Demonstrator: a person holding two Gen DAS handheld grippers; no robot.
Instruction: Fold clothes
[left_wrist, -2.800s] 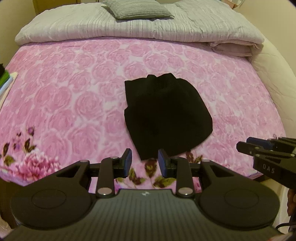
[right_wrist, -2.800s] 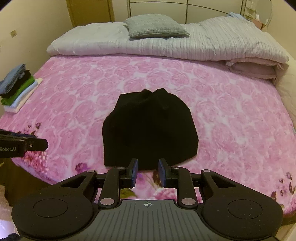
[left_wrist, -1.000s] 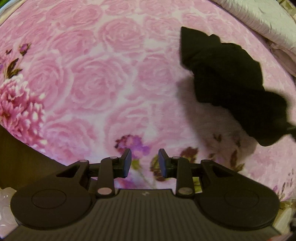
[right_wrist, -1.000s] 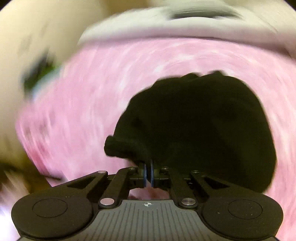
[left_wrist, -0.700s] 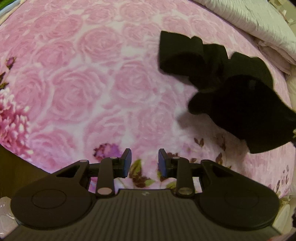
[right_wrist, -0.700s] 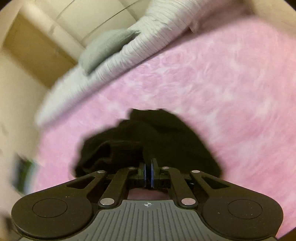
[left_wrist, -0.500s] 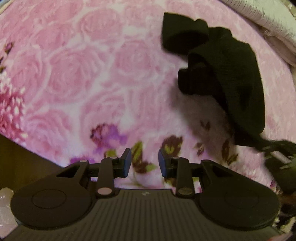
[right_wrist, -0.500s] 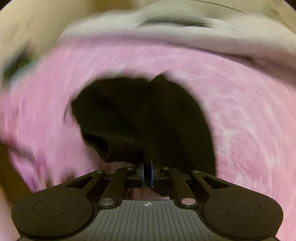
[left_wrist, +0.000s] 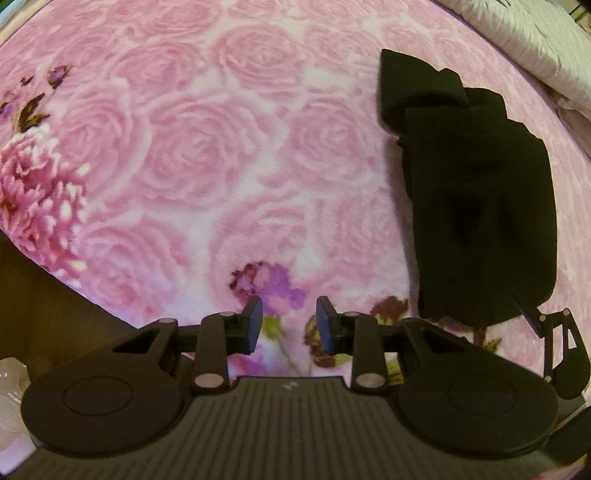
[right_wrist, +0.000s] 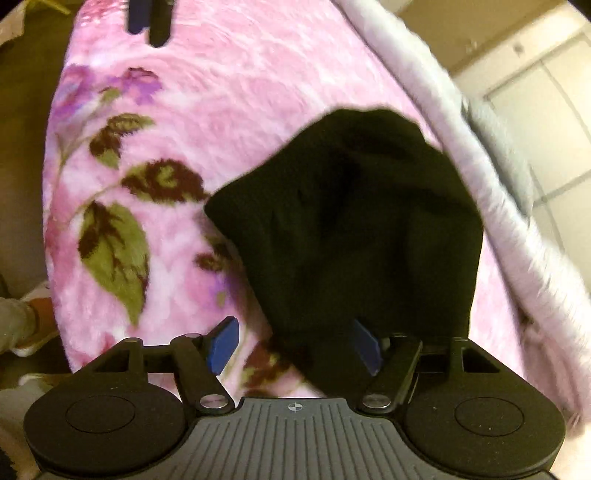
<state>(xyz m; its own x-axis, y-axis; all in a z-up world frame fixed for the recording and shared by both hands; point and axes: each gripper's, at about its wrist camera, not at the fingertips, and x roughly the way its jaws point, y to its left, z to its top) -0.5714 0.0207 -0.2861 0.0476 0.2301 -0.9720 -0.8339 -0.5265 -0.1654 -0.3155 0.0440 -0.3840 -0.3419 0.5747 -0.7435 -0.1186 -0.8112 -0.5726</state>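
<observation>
Black garment (left_wrist: 480, 206) lay bunched on pink floral blanket (left_wrist: 207, 155), right side of left wrist frame. Left gripper (left_wrist: 287, 325) was spread, empty, bottom centre. Right gripper (right_wrist: 295, 347) was spread wide, cloth between pads, not clamped.

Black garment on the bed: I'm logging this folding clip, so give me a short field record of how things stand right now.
garment: black garment, bunched into a long narrow shape, lying on the pink floral blanket
left tool: left tool open, nothing in it, over bare blanket, apart from the garment
right tool: right tool open, the garment's near edge lying between its fingers, not clamped
background: pale quilt along the blanket's far edge
fold status: not a neat fold yet
</observation>
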